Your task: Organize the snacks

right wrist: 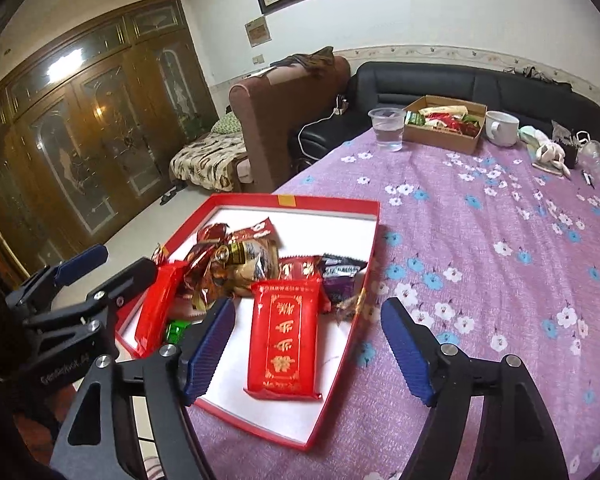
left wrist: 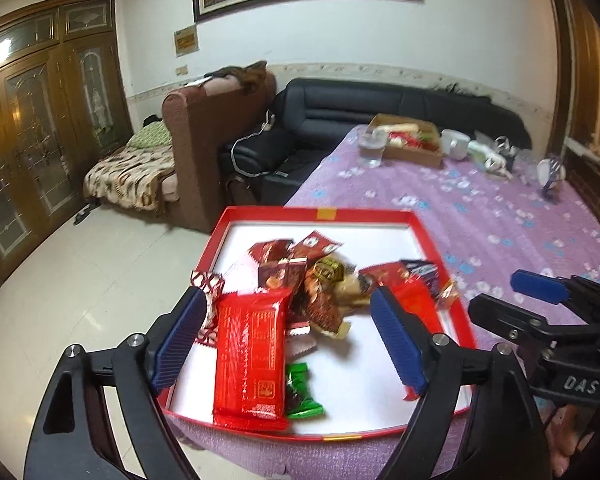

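A red box lid (left wrist: 408,216) with a white floor sits at the near corner of the table and holds a pile of snacks. In the left wrist view a large red packet (left wrist: 252,356) lies at the front with a small green candy (left wrist: 302,392) beside it and brown wrappers (left wrist: 320,288) behind. My left gripper (left wrist: 288,340) is open and empty above them. In the right wrist view the red box lid (right wrist: 332,380) holds another red packet with gold characters (right wrist: 286,340). My right gripper (right wrist: 308,352) is open and empty above it. Each gripper shows in the other's view.
A purple flowered cloth (right wrist: 480,260) covers the table. At the far end stand a cardboard box of snacks (right wrist: 444,122), a plastic cup of water (right wrist: 388,128), a white mug (right wrist: 500,128) and small clutter (right wrist: 560,152). Sofas and the floor lie beyond the table's left edge.
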The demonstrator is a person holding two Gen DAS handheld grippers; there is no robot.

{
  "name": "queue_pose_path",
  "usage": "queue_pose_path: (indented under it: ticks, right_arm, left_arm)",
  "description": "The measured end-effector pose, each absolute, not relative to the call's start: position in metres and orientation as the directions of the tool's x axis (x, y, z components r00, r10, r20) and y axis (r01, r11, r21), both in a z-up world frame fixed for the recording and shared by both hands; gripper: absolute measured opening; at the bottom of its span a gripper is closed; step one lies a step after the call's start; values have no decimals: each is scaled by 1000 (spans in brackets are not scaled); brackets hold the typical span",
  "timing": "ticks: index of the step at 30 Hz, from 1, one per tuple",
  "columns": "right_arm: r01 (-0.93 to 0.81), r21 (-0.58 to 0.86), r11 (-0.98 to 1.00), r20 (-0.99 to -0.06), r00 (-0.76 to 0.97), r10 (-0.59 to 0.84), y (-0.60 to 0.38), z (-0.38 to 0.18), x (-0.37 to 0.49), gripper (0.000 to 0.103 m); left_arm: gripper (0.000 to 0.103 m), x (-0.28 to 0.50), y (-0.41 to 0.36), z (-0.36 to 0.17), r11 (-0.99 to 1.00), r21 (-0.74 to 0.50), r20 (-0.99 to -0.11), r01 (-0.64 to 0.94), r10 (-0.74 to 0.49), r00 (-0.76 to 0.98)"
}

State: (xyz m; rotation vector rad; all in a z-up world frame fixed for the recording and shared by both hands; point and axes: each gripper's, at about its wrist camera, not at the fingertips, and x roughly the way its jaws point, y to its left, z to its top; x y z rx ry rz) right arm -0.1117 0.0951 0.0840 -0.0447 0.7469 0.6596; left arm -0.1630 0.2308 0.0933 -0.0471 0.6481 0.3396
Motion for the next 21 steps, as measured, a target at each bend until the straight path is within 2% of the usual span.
queue_pose_path:
  ticks: [17,21]
  right_arm:
    - [-581,203,788,-659,515,549,99,70,-107,77]
    - [-575,212,790,-655,516,552,96,69,-104,77]
  left_arm:
    - [87,-177,228,92,953,-3,-523,-304,258,812]
    - [87,-173,222,91,955,17,-528,-296,260,809]
